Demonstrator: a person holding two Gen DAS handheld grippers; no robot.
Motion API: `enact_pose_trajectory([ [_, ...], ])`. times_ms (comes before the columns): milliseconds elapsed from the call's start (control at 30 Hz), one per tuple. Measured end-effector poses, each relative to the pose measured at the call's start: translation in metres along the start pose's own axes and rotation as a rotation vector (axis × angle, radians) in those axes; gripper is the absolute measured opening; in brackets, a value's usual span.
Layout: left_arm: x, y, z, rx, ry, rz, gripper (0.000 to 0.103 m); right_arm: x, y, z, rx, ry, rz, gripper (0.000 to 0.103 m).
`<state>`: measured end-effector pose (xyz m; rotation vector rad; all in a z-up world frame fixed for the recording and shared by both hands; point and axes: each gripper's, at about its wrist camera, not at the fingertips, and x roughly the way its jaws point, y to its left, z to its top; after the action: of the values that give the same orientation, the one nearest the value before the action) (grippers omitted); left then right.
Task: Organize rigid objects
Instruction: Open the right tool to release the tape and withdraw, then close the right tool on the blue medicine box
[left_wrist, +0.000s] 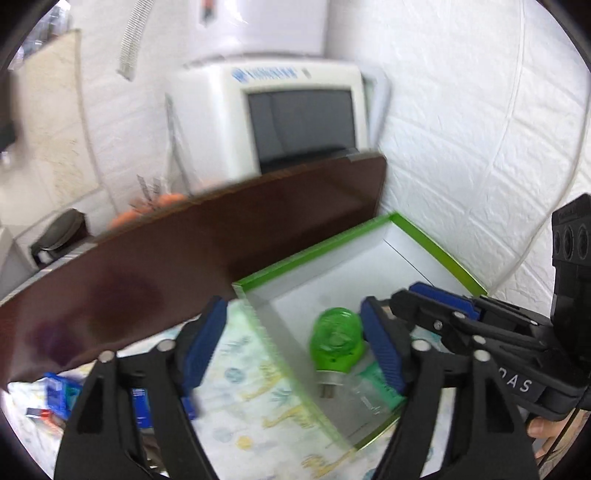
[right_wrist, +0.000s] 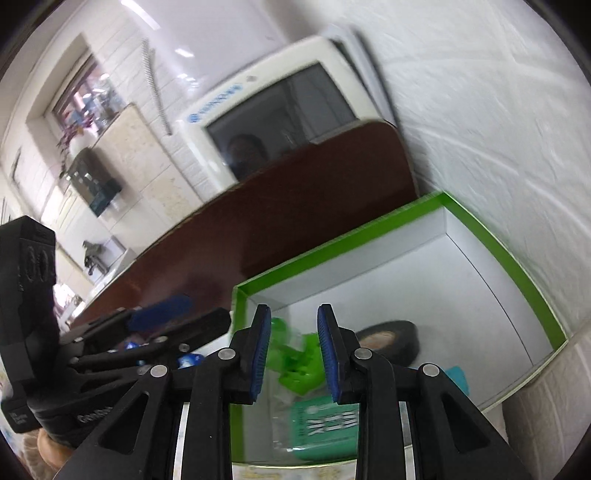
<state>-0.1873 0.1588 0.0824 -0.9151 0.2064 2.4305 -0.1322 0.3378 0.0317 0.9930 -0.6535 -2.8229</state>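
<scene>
Over the green-rimmed box (right_wrist: 517, 266), the right gripper (right_wrist: 291, 350) hangs half open and empty; the green plug-in device (left_wrist: 336, 343) looks light, stiff; grasp its body. The left gripper (left_wrist: 295, 347) gapes wide, empty.

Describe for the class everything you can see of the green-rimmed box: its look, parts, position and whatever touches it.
The green-rimmed box is an open, lidless tray, apparently cardboard, with bright green edges and plain white inner walls and floor. It sits level on a patterned cloth, against the white wall and beside a dark brown board. Inside lie a translucent green plug-in device, a roll of black tape and a green packet. The right gripper hangs over its near end, jaws apart, not touching it.
</scene>
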Motion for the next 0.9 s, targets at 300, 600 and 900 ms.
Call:
enact_pose_trajectory([
  [300,-0.098,0.074,-0.034,-0.073,-0.185,0.341,0.102,0.002,0.106,-0.025,-0.229,0.032,0.093,0.058],
  [600,-0.075,0.143,-0.086,-0.17,0.016,0.345,0.1,0.073,0.141,-0.065,-0.12,0.271,0.159,0.062],
  [900,-0.002,0.178,-0.102,-0.335,0.196,0.191,0.074,0.131,0.137,-0.075,0.012,0.357,0.067,0.059],
])
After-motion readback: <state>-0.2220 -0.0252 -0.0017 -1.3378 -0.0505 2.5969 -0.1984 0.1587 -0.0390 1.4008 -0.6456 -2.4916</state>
